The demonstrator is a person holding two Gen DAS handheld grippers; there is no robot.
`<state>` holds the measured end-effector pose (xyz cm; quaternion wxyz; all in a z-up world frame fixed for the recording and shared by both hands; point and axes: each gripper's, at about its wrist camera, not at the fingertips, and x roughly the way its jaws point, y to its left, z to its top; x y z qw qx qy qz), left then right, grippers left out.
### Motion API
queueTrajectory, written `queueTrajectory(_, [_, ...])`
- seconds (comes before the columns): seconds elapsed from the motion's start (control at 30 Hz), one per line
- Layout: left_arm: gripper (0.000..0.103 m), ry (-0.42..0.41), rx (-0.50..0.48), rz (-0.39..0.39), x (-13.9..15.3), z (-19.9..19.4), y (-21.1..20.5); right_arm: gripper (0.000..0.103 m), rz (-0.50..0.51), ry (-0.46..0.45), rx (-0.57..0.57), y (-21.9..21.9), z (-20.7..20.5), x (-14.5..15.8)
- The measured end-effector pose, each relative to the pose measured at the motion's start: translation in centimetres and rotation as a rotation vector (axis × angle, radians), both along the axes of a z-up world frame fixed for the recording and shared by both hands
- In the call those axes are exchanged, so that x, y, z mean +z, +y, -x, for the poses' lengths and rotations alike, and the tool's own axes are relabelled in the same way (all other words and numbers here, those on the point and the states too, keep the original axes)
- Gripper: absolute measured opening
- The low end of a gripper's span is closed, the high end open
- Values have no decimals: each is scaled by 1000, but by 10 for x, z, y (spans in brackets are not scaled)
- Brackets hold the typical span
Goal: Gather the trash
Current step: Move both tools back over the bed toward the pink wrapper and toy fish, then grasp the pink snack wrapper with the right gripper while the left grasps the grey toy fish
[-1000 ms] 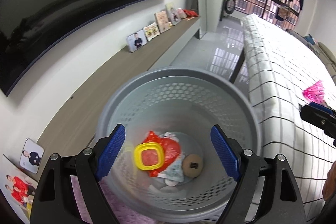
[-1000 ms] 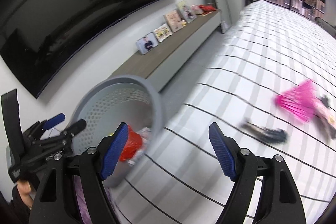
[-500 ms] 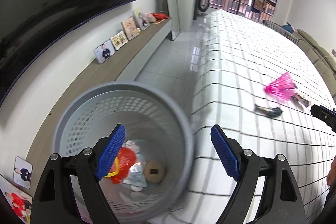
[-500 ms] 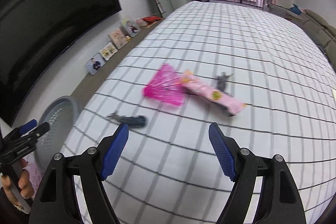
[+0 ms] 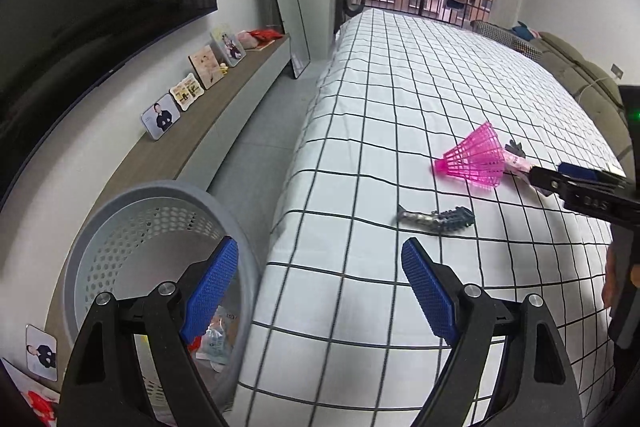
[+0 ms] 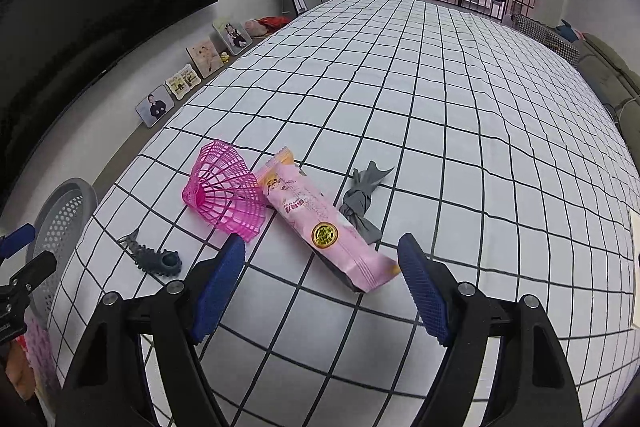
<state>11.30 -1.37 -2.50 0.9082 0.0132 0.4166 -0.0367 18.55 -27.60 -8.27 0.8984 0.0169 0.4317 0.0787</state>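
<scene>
Both grippers empty, fingers spread: the right gripper (image 6: 320, 287) lines up on the pink wrapper (image 6: 324, 223) lying on the bed (image 6: 460, 107), while the left gripper (image 5: 318, 291) waits beside the grey basket (image 5: 132, 215) that takes the trash.

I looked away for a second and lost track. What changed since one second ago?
Both grippers swung away from the grey basket toward the bed. The right gripper now hangs open just short of the pink wrapper; the left gripper is open over the bed's edge. Nothing was grasped or released. The pink shuttlecock, dark toy, grey scrap and the basket's trash seem unmoved.
</scene>
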Motion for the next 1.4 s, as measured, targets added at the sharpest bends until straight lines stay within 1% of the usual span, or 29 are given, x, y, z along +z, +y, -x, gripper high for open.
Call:
queueTrajectory(0.17, [82, 14, -10, -11, -4, 1, -9, 75, 17, 16, 7, 2, -18, -12])
queueTrajectory(0.3, [82, 17, -13, -15, -5, 3, -12, 75, 54, 20, 9, 8, -26, -21])
queueTrajectory(0.37, [82, 17, -14, -16, -5, 3, -13, 73, 76, 17, 14, 13, -28, -24])
queueTrajectory(0.43, [82, 17, -14, -17, -6, 4, -13, 55, 88, 20, 18, 16, -29, -26])
queueTrajectory(0.5, [82, 18, -15, -14, -6, 4, -14, 48, 88, 25, 22, 18, -29, -27])
queueTrajectory(0.57, [82, 19, -17, -12, -6, 5, -14, 42, 73, 29, 23, 16, -27, -25])
queueTrajectory(0.6, [82, 19, -18, -11, -6, 4, -15, 37, 55, 34, 22, 15, -25, -24])
queueTrajectory(0.73, [82, 21, -23, -4, -7, 6, -16, 27, 29, 33, 14, 14, -14, -20])
queueTrajectory(0.8, [82, 19, -27, -1, -6, 8, -16, 25, 18, 21, 6, 14, -6, -16])
queueTrajectory(1.03, [82, 23, -42, 0, -8, 10, -19, 25, -60, -47, -53, 1, 29, 6])
queueTrajectory(1.17, [82, 19, -53, -1, -8, 12, -25, 25, -80, -82, -101, -9, 49, 15])
queueTrajectory(1.23, [82, 20, -62, 1, -8, 11, -29, 25, -95, -88, -122, -16, 58, 15])
queueTrajectory(1.3, [85, 19, -72, 2, -9, 9, -34, 25, -112, -91, -140, -22, 66, 11])
queueTrajectory(1.4, [86, 23, -89, -1, -11, 5, -43, 25, -127, -88, -161, -30, 69, 5])
